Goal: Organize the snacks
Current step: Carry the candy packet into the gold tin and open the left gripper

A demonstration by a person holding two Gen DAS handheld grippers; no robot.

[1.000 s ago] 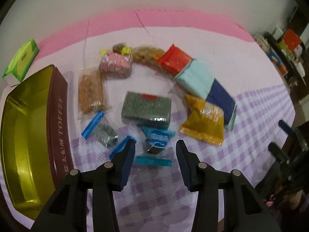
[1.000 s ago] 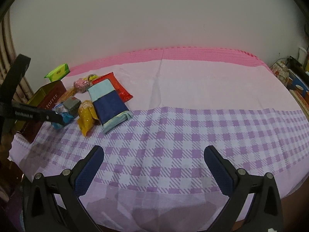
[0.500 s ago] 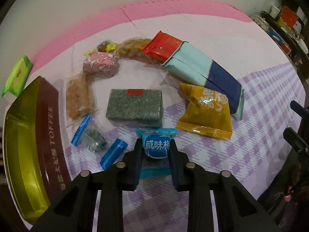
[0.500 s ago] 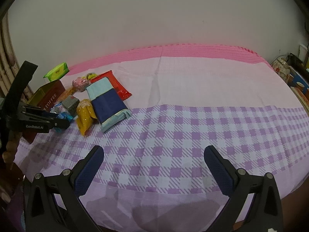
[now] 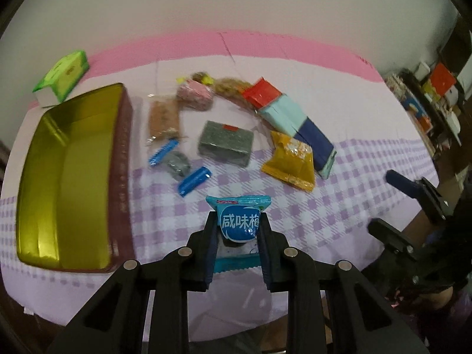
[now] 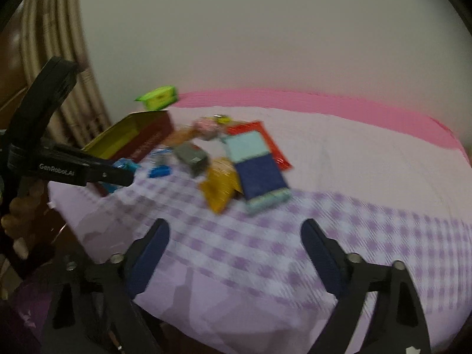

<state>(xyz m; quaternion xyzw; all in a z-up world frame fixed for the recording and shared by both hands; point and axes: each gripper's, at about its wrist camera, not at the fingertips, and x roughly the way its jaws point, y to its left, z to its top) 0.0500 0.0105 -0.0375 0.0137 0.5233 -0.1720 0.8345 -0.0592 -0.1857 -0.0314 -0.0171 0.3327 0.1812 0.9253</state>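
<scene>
My left gripper (image 5: 237, 230) is shut on a small blue snack packet (image 5: 239, 221) and holds it above the checked tablecloth, right of the open gold toffee tin (image 5: 67, 174). The other snacks lie beyond: a grey-green block (image 5: 225, 143), a yellow bag (image 5: 290, 160), a teal-and-navy pack (image 5: 299, 125), a red packet (image 5: 261, 93), a pink packet (image 5: 194, 97), a brown bar (image 5: 163, 119) and a blue-ended candy (image 5: 178, 163). My right gripper (image 6: 234, 236) is open and empty above the table's front, right of the pile. The left gripper (image 6: 124, 174) shows at the left of the right wrist view.
A green tissue box (image 5: 63, 75) sits behind the tin (image 6: 129, 135). The table edge runs close below both grippers. Shelves with clutter (image 5: 427, 100) stand at the far right. A curtain (image 6: 56, 67) hangs at the left.
My left gripper closed on the blue packet and lifted it back toward the table's front. My right gripper swung left toward the snack pile, staying open.
</scene>
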